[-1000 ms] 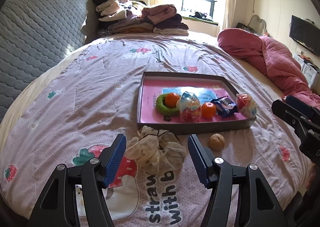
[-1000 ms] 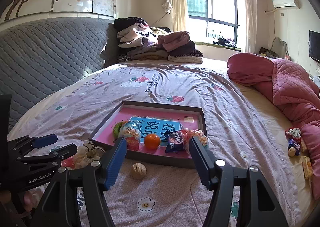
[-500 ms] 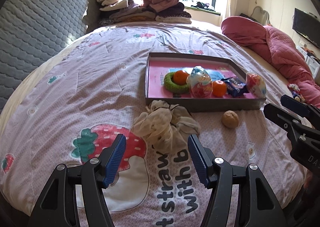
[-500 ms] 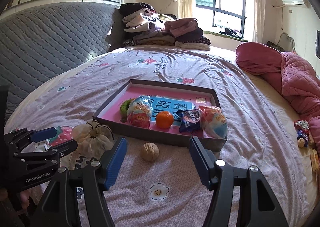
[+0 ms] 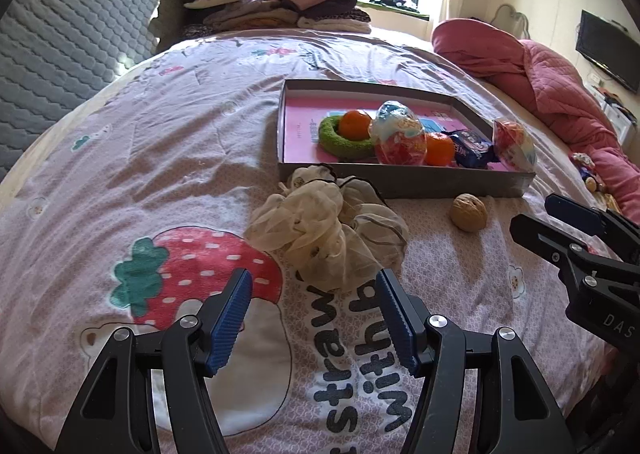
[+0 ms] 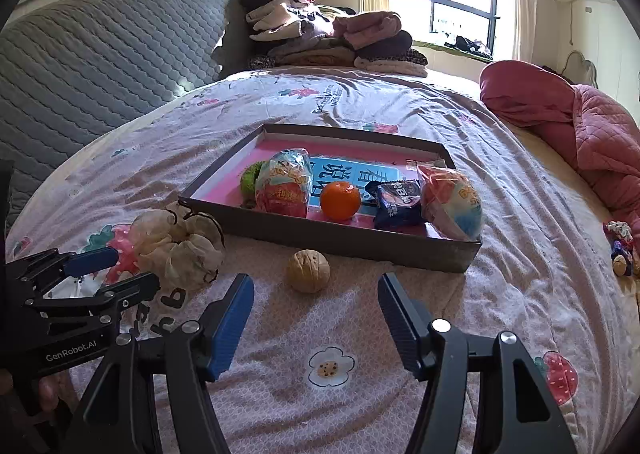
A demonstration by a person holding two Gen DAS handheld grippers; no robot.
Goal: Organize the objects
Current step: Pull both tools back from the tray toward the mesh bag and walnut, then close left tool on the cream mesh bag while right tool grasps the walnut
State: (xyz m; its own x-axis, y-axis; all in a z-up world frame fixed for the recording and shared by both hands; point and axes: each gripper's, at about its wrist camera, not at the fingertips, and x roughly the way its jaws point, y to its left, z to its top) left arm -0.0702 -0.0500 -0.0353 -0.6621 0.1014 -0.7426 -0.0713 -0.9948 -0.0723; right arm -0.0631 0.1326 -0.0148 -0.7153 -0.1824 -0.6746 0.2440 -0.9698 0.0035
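Both wrist views now pulled back and lifted compared with a second ago: cream scrunchie, formerly between the left fingertips, now lying clear ahead of them; walnut likewise larger and lower in the right view, just ahead of the right tips. Left gripper: jaws spread wide, nothing held, hovering over the strawberry-print bedsheet just short of the scrunchie. Right gripper: jaws spread wide, empty, aimed at the walnut. Tray on the sheet beyond both items, already carrying a green ring, two oranges, two egg-shaped snack packs and a dark blue wrapper. Scrunchie touching or nearly touching the tray's near wall; walnut just beside that wall, outside it. Judged remaining: scrunchie and walnut into the tray. Risks: walnut round and hard on soft bedding, so likely to roll or squirt out if pinched off-centre or pressed into the mattress; could bounce off the tray wall if released too early. Scrunchie loose and limp, with thin dark elastic loops; a shallow pinch may catch only a fold and let it trail, snag the tray edge, or drag the sheet. Front of the tray crowded; dropping there may knock an orange or a snack pack. Grippers near each other; simultaneous reaches may collide.
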